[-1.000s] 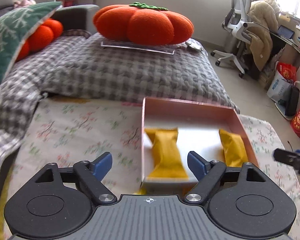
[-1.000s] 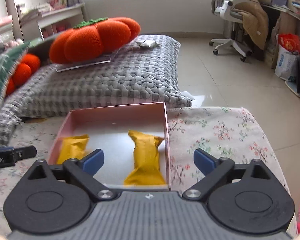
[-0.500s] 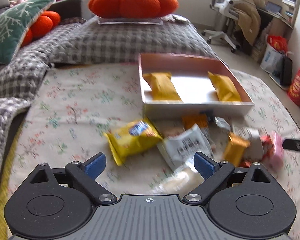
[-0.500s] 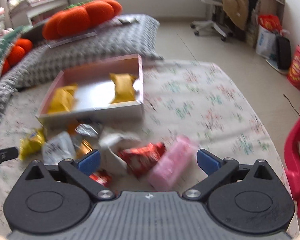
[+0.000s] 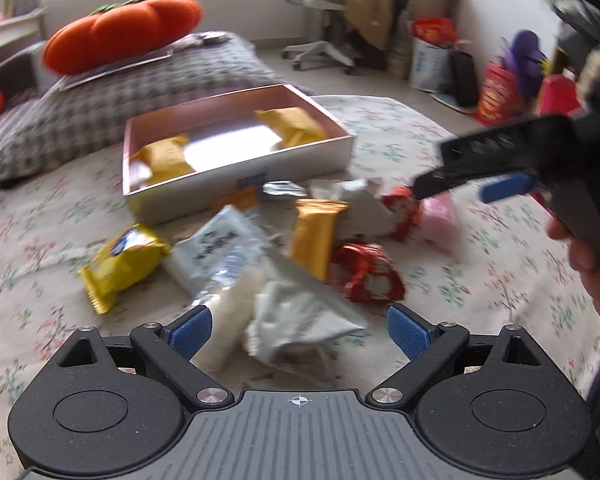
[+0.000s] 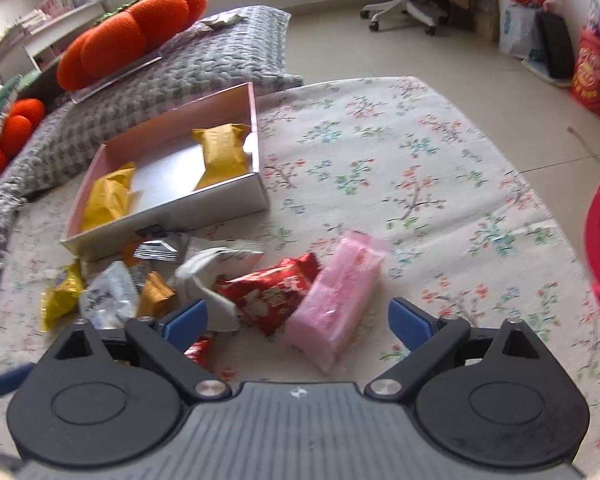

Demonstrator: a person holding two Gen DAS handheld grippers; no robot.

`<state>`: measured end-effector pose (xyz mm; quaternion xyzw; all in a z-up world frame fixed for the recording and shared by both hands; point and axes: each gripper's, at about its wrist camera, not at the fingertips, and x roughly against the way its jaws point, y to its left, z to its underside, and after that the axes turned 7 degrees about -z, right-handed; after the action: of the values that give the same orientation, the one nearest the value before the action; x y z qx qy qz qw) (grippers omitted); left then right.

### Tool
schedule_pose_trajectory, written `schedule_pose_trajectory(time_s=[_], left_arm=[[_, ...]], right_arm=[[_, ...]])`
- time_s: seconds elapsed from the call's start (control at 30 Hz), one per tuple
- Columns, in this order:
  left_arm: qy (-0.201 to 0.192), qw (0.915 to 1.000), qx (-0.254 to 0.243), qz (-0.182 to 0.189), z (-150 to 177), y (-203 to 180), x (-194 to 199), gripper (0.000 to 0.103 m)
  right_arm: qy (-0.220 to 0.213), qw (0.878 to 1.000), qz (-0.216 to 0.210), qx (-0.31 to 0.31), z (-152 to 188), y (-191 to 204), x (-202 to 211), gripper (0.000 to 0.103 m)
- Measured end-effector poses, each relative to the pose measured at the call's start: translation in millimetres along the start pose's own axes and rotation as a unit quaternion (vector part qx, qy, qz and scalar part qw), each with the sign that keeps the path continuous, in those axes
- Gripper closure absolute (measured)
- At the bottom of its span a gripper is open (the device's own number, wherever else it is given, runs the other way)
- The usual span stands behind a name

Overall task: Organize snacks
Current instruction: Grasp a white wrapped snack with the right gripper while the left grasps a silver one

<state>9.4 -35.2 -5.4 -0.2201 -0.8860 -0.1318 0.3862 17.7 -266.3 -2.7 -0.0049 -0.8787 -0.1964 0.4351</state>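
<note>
Snacks sit in a loose heap on the floral cloth (image 6: 420, 152), just in front of the pink box's (image 6: 204, 204) near wall, w/ two yellow packets (image 6: 220, 154) already inside, one at each end, so we judge the middle is kept free for more. Our left gripper (image 5: 298, 326) is spread wide w/ nothing pinched; a crumpled white wrapper (image 5: 300, 316) lies between its fingers but the pads don't touch it. Our right gripper (image 6: 298, 320) has its jaws closing; the pink pack (image 6: 340, 292) and a red packet (image 6: 272, 292) lie between them, no contact we can see yet. Both point steeply down at the pile, prob. so each picks from its own side: left nr the yellow biscuit pack (image 5: 120, 256) and white sachets, right at the pile's right edge. Orange bar (image 5: 314, 232) lies mid-heap, untouched.
</note>
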Motion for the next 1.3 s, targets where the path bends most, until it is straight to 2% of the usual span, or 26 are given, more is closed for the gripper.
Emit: schedule_pose_trajectory(time_s=[0.13, 0.2, 0.3, 0.37, 0.43, 0.57, 0.73, 0.87, 1.03, 1.17, 1.2, 1.3], left_arm=[[0.024, 0.9996, 0.001, -0.013, 3, -4, -12, 0.01], [0.035, 0.9992, 0.01, -0.018, 4, -1, -18, 0.016], [0.045, 0.9986, 0.023, -0.018, 3, 4, -26, 0.026], [0.057, 0.9975, 0.033, -0.023, 2, 7, -32, 0.041], [0.073, 0.996, 0.044, -0.026, 2, 11, -40, 0.05], [0.073, 0.9958, 0.05, -0.026, 2, 14, -41, 0.062], [0.066, 0.9966, 0.041, -0.027, -1, 13, -40, 0.067], [0.059, 0.9969, 0.051, -0.013, -2, 18, -36, 0.073], [0.056, 0.9963, 0.064, 0.001, -2, 22, -33, 0.073], [0.057, 0.9956, 0.075, 0.01, -2, 23, -33, 0.073], [0.056, 0.9953, 0.077, 0.013, -2, 24, -32, 0.073], [0.055, 0.9946, 0.086, 0.019, -1, 26, -29, 0.073]], right_arm=[[0.01, 1.0, -0.016, 0.01, 2, 8, -2, 0.021], [0.009, 1.0, -0.024, 0.014, 2, 10, -1, 0.026], [0.003, 0.999, -0.038, 0.0, 0, 7, 1, 0.029], [0.007, 0.999, -0.053, -0.009, -3, 7, -1, 0.032], [0.011, 0.998, -0.065, -0.006, -6, 11, -4, 0.035], [0.024, 0.996, -0.083, 0.002, -15, 21, -15, 0.039], [0.043, 0.994, -0.098, -0.021, -33, 22, -30, 0.039], [0.071, 0.993, -0.086, -0.026, -38, 26, -48, 0.039], [0.091, 0.993, -0.073, -0.009, -38, 36, -63, 0.041], [0.117, 0.99, -0.079, -0.012, -32, 37, -77, 0.047], [0.121, 0.988, -0.088, -0.019, -31, 35, -79, 0.054], [0.114, 0.989, -0.09, -0.027, -30, 33, -76, 0.058]])
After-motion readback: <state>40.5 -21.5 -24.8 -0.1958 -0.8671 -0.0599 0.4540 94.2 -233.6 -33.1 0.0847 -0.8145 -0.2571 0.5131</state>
